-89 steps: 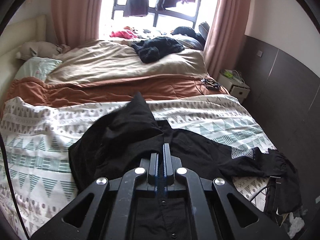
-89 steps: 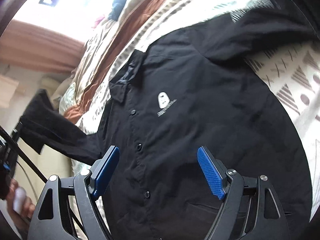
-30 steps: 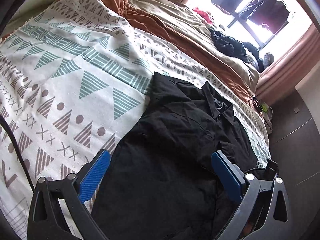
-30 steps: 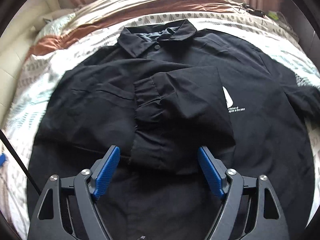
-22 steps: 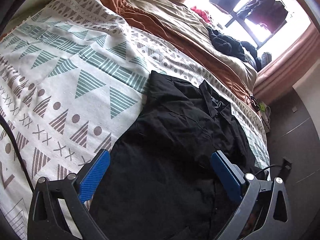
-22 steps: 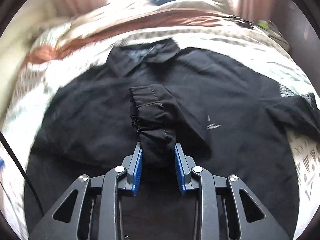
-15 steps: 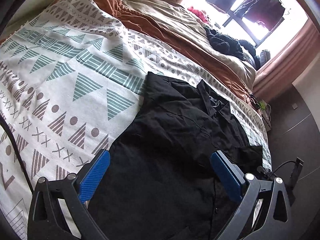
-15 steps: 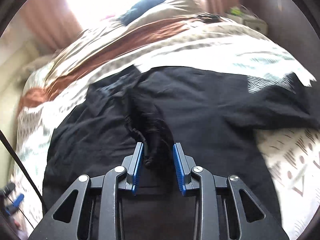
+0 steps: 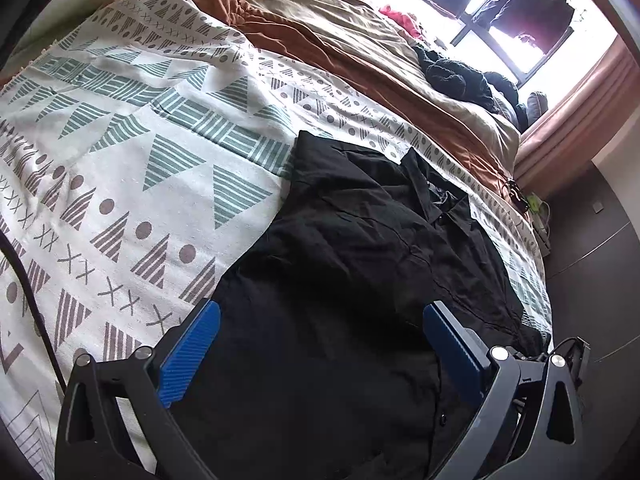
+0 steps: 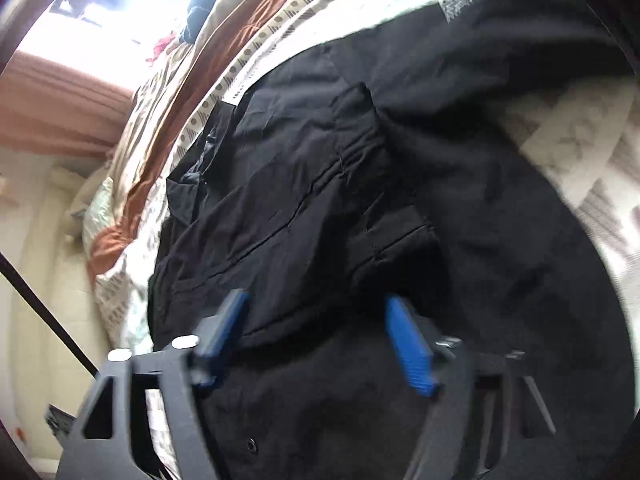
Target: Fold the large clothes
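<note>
In the left wrist view, the left gripper [image 9: 320,344] hovered with its jaws spread wide and empty over the black shirt [image 9: 352,264], which lay near the bed's foot edge on the patterned blanket [image 9: 132,152], collar toward the brown duvet [image 9: 352,60].

In the blurred right wrist view, the right gripper [image 10: 316,336] was opening, its pads clear of the folded-in sleeve [image 10: 360,184] lying on the shirt's body. The sleeve fold seemed just laid; next probably came taking the opposite sleeve or side.

The left hand-held gripper [image 9: 320,350] has a black skeletal frame with triangular cut-outs, silver screw heads and ribbed blue pads [image 9: 190,354]. The right hand-held gripper [image 10: 316,338] is built alike, blurred, beside a black cable [image 10: 44,320]
</note>
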`<state>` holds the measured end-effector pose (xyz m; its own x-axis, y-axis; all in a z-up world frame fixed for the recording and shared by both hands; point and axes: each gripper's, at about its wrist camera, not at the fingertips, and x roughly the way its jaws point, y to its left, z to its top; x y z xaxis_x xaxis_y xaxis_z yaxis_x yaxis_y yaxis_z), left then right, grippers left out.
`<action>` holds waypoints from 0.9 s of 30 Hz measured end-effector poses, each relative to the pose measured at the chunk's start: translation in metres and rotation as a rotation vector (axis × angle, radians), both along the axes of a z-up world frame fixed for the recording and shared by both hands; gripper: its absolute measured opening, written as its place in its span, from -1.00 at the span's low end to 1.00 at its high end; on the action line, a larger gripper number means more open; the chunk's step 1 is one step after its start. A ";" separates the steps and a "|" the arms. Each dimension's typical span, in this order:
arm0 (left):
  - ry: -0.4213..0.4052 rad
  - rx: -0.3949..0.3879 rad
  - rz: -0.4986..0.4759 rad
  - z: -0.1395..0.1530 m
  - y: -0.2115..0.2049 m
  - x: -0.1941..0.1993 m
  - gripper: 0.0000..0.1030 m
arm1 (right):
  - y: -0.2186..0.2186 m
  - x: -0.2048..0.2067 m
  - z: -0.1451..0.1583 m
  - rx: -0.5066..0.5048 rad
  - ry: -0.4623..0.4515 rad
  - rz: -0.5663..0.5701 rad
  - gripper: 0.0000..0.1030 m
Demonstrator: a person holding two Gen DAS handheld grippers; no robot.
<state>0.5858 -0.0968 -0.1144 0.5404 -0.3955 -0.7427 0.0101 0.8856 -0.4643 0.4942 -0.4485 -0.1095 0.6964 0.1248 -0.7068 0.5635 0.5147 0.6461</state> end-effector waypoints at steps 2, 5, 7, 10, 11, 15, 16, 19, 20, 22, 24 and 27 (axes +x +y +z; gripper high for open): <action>0.010 0.014 -0.001 -0.004 -0.002 0.001 1.00 | -0.013 0.004 -0.012 0.032 -0.011 -0.036 -0.60; 0.024 0.028 -0.011 -0.009 -0.005 0.002 1.00 | -0.028 0.011 -0.019 0.044 -0.051 -0.061 -0.72; 0.027 0.036 -0.012 -0.011 -0.006 0.003 1.00 | -0.034 0.015 -0.019 0.027 -0.067 -0.064 -0.73; 0.029 0.033 -0.013 -0.012 -0.007 0.004 1.00 | -0.035 0.018 -0.021 0.010 -0.065 -0.048 -0.72; 0.030 0.032 -0.017 -0.012 -0.008 0.005 1.00 | -0.031 0.020 -0.023 0.011 -0.067 -0.045 -0.71; 0.024 0.046 -0.033 -0.009 -0.011 0.004 1.00 | -0.030 0.026 -0.020 0.007 -0.087 -0.008 0.02; 0.019 0.049 -0.036 -0.007 -0.012 0.003 1.00 | -0.029 0.024 -0.017 0.013 -0.107 -0.009 0.18; 0.007 0.035 -0.031 0.000 -0.009 0.000 1.00 | -0.030 0.012 -0.006 -0.015 -0.118 -0.049 0.33; 0.006 0.029 -0.025 0.002 -0.008 -0.001 1.00 | -0.030 0.007 -0.002 -0.030 -0.116 -0.054 0.33; -0.001 0.014 -0.020 0.004 -0.006 -0.002 1.00 | -0.029 -0.008 0.008 -0.051 -0.124 -0.064 0.33; -0.006 0.000 -0.020 0.008 -0.005 -0.004 1.00 | -0.031 -0.030 0.016 -0.079 -0.125 -0.105 0.33; -0.020 -0.019 -0.031 0.013 -0.009 -0.007 1.00 | -0.034 -0.056 0.023 -0.102 -0.107 -0.164 0.33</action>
<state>0.5786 -0.1057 -0.1013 0.5426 -0.4264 -0.7237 0.0468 0.8756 -0.4808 0.4379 -0.4828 -0.0862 0.7729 -0.0649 -0.6311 0.5765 0.4874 0.6558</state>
